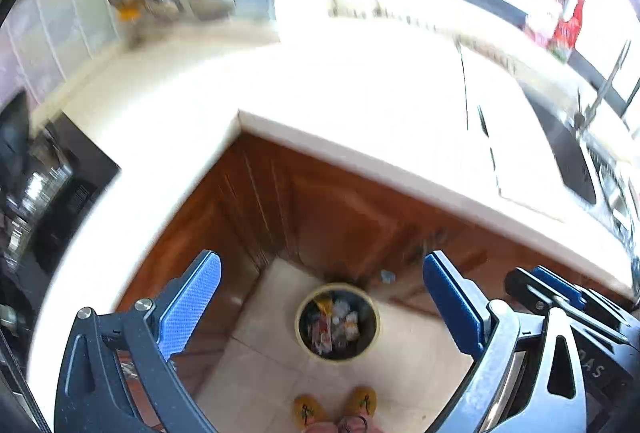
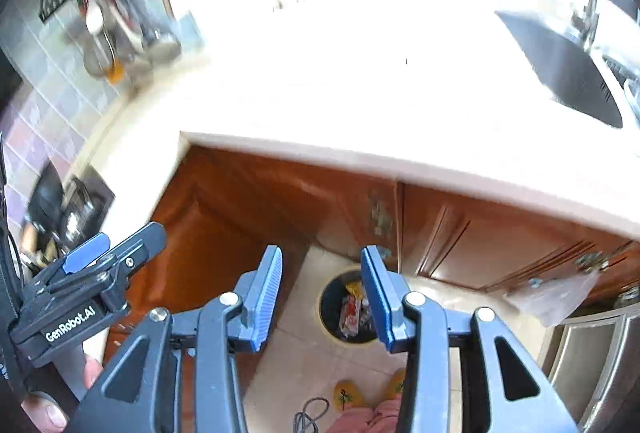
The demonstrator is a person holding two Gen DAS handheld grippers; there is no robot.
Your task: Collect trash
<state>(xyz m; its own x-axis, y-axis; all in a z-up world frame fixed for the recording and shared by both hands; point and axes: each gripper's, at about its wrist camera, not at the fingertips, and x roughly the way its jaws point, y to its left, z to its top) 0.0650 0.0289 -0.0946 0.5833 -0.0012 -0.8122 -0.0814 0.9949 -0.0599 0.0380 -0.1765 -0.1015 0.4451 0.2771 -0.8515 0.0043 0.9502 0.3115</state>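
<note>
Trash (image 1: 334,321) sits in the round bin (image 1: 304,301) on the floor, below the counter corner (image 1: 240,117). Left gripper (image 1: 320,305) hangs above the bin w/ jaws wide apart & empty; right gripper (image 2: 322,297), just right of it, jaws narrower but apart, also empty. Counter looks washed out, so scan it slowly for leftover bits before reaching.

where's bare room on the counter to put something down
The white countertop looks bare from its inner corner across to the sink, though glare washes it out. It is crowded at the tiled back corner with hanging utensils and around the stove.
</note>
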